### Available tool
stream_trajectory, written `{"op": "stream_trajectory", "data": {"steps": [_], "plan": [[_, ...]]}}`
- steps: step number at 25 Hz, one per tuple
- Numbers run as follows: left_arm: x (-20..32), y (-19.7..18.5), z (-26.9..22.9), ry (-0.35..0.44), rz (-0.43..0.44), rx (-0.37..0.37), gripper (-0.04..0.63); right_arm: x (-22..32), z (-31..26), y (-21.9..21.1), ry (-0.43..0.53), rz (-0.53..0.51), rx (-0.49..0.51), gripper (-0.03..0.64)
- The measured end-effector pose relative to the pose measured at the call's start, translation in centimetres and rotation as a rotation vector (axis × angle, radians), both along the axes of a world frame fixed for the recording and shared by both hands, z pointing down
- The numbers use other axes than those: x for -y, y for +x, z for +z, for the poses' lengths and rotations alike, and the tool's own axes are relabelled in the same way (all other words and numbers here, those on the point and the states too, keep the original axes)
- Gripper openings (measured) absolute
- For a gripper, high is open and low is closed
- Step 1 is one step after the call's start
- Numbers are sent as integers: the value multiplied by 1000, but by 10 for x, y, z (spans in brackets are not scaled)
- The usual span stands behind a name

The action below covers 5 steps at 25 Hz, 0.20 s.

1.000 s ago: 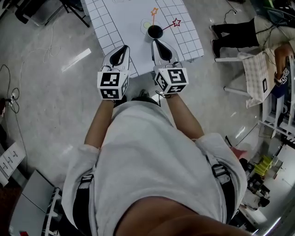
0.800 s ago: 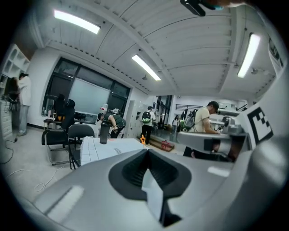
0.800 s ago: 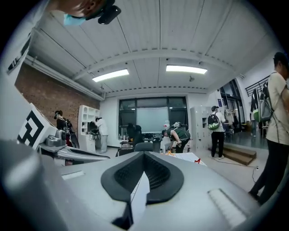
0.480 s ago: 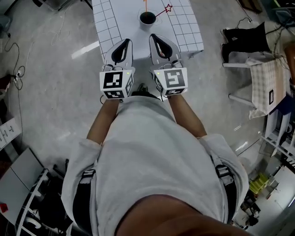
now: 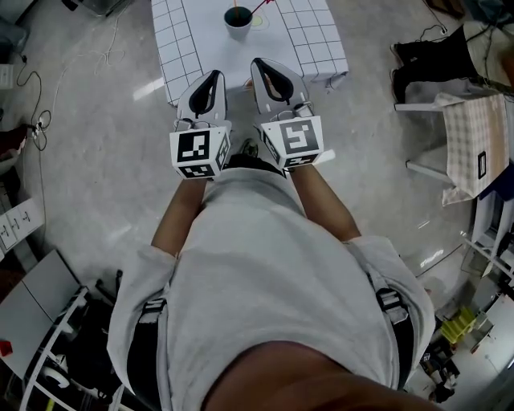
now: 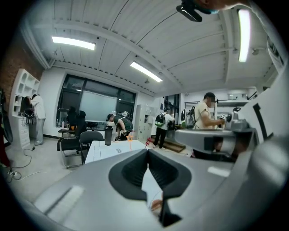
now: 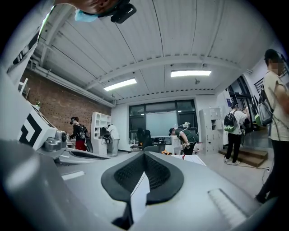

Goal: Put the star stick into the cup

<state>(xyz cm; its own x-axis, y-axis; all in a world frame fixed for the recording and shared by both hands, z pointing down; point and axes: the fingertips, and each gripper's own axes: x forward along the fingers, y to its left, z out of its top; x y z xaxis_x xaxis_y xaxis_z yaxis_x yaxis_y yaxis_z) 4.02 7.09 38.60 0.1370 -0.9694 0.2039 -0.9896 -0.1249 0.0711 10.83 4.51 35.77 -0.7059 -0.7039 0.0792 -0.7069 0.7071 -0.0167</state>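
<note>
A dark cup [image 5: 238, 16] stands on the white gridded table [image 5: 313, 48] at the top of the head view, with a red star stick [image 5: 259, 6] lying just to its right, cut off by the frame edge. My left gripper [image 5: 210, 79] and right gripper [image 5: 265, 67] are held side by side in front of my chest, tips at the table's near edge, both shut and empty. From the left gripper [image 6: 147, 151] the cup [image 6: 108, 135], an orange star stick [image 6: 129, 140] and a red one [image 6: 146, 143] show far ahead. The right gripper [image 7: 144, 155] looks level across the room.
Grey floor surrounds the table. A chair with a checked cloth [image 5: 470, 136] and a seated person's legs [image 5: 426, 56] are at the right. Cables [image 5: 32, 96] lie on the floor at left. Office chairs [image 6: 72, 144] and several standing people fill the room behind the table.
The table and cup have slid up and left in the head view, and the star sticks have mostly left the top edge. Both grippers stay shut, side by side, slightly higher in the picture.
</note>
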Motion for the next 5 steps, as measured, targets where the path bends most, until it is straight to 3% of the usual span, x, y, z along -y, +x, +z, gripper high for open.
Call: {"op": "stream_trajectory", "data": {"steps": [5], "plan": [[-11, 25, 2, -20, 23, 10, 3, -12, 7, 21, -27, 4, 10, -2]]}}
